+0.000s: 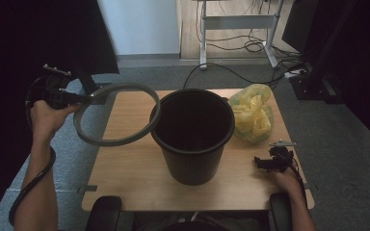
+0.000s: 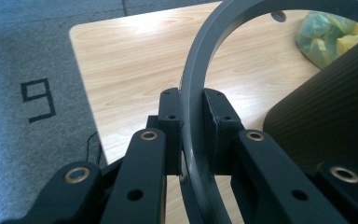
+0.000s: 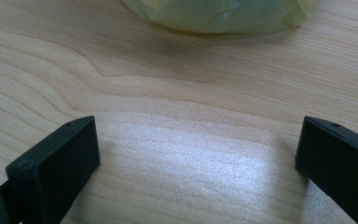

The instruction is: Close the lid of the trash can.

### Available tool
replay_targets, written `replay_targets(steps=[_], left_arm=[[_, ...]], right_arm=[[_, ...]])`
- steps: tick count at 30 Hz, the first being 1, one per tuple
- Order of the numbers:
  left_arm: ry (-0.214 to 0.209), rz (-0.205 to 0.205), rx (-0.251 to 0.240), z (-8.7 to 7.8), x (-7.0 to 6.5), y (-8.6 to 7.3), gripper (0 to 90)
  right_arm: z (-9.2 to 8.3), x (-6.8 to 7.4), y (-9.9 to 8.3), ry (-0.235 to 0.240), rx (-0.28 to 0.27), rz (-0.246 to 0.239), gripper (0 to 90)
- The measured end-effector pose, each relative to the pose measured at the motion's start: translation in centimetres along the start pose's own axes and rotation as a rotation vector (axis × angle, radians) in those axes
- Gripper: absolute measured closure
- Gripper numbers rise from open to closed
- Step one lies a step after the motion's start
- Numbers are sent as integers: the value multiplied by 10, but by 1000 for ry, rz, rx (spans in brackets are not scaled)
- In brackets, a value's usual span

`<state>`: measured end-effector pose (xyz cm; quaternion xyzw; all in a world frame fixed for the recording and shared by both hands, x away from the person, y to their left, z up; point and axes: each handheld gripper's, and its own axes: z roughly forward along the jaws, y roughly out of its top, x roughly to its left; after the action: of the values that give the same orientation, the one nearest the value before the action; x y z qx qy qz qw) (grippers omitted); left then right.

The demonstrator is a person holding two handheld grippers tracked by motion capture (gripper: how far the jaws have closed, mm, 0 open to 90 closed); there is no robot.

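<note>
The wooden table [image 1: 125,183] carries a black bin [image 1: 192,132] at its middle, standing upright with its mouth open and no liner visible inside. At about two o'clock from the bin, just beside its rim, lies a crumpled yellow plastic bag [image 1: 254,113]. At nine o'clock from the bin, a grey ring [image 1: 117,114] hangs tilted in the air, its far edge close to the bin's rim, or perhaps touching it. The left gripper [image 1: 84,97] is clamped on the ring's edge at the ring's ten o'clock side; the left gripper view shows both jaws pressing the band [image 2: 196,93] between them. The right gripper [image 1: 260,162] rests low on the table at four o'clock from the bin, jaws spread wide with nothing between them, pointing toward the bag.

The ring appears lifted clear of the bin, likely to let the bag be fitted. The next move probably calls for setting the ring aside, while the right gripper reaches forward to pinch the bag.
</note>
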<state>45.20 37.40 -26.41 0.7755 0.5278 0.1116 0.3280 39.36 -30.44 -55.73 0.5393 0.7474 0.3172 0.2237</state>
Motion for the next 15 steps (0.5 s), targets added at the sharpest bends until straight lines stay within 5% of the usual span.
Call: replay_targets(steps=[15], left_arm=[[-75, 63, 9, 29, -31, 13, 786]], right_arm=[[0, 0, 0, 0, 0, 0, 0]])
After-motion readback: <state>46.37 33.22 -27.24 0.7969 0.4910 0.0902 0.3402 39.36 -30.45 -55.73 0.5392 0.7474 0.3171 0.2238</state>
